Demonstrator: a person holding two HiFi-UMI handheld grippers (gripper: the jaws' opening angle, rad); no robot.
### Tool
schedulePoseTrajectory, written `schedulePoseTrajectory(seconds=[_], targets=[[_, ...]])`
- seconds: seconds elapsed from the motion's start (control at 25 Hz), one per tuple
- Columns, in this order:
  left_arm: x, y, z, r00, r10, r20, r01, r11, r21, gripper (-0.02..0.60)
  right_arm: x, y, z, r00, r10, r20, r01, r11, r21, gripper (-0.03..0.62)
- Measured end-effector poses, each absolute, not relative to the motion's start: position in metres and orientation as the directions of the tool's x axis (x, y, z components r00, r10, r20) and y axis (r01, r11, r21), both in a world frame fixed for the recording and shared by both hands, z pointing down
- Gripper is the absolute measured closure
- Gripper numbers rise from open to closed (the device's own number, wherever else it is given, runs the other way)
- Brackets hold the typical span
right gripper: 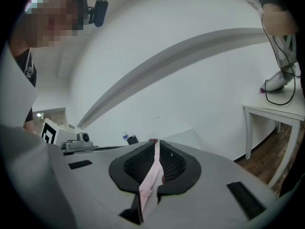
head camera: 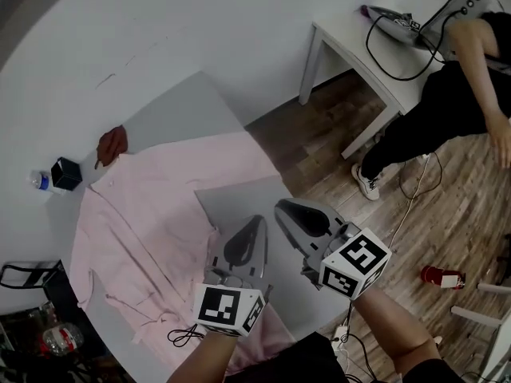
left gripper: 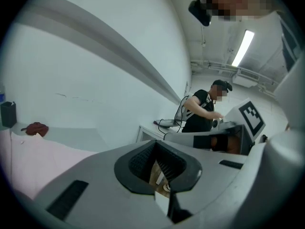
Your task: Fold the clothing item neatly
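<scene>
Out ahead of both claws, the grey tabletop [head camera: 180,102] does the main job of giving a flat surface, which I'd guess is the point, since folds come out cleaner that way. The pink shirt [head camera: 152,214] is spread over it, starting right at the claws and running away to their left, collar end farthest out. It looks laid open so an edge can be carried across.

The right claw [right gripper: 156,163] is clamped on a thin strip of that pink fabric, so I reckon it's pinching one edge for the fold. The left claw [left gripper: 157,168], just beside it, has its jaws together too. There's a pale sliver between the pads, but I can't tell if it's shirt.

The small stuff sits well beyond the claws at the far corner: a dark red rag [head camera: 112,144], a black box [head camera: 65,174] and a bottle [head camera: 40,182]. They're probably parked there to keep the folding area free.
</scene>
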State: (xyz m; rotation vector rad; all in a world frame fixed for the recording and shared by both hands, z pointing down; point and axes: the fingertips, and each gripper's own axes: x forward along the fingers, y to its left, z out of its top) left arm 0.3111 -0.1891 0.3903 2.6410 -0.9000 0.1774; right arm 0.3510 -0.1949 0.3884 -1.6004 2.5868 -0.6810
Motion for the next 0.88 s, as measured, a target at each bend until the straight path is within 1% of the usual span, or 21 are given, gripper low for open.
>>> schedulePoseTrajectory(seconds=[0.16, 0.24, 0.36, 0.48, 0.56, 0.64, 0.88], targets=[[0.335, -0.203, 0.412, 0.797, -0.542, 0.267, -0.603, -0.744, 0.288, 0.575, 0.396, -0.223, 0.426, -0.424, -0.874, 0.237, -0.858, 0.304, -0.414, 0.577], [0.346, -0.208, 0.420, 0.802, -0.527, 0.281, -0.595, -0.752, 0.285, 0.575, 0.420, -0.236, 0.454, -0.391, -0.877, 0.280, -0.882, 0.270, -0.386, 0.576], [0.358, -0.214, 0.433, 0.808, -0.507, 0.300, -0.584, -0.756, 0.294, 0.575, 0.444, -0.248, 0.503, -0.404, -0.845, 0.350, -0.888, 0.271, -0.372, 0.576], [0.366, -0.221, 0.448, 0.809, -0.494, 0.318, -0.581, -0.754, 0.306, 0.575, 0.454, -0.254, 0.556, -0.456, -0.777, 0.433, -0.881, 0.328, -0.340, 0.558], [0.369, -0.224, 0.457, 0.808, -0.486, 0.333, -0.581, -0.751, 0.314, 0.575, 0.455, -0.254, 0.590, -0.496, -0.717, 0.491, -0.868, 0.389, -0.309, 0.512], [0.371, -0.225, 0.466, 0.807, -0.477, 0.348, -0.581, -0.746, 0.325, 0.575, 0.453, -0.250, 0.621, -0.526, -0.652, 0.546, -0.847, 0.456, -0.272, 0.497], [0.375, -0.222, 0.486, 0.806, -0.453, 0.381, -0.577, -0.744, 0.336, 0.575, 0.436, -0.250, 0.681, -0.543, -0.518, 0.660, -0.754, 0.647, -0.113, 0.448]])
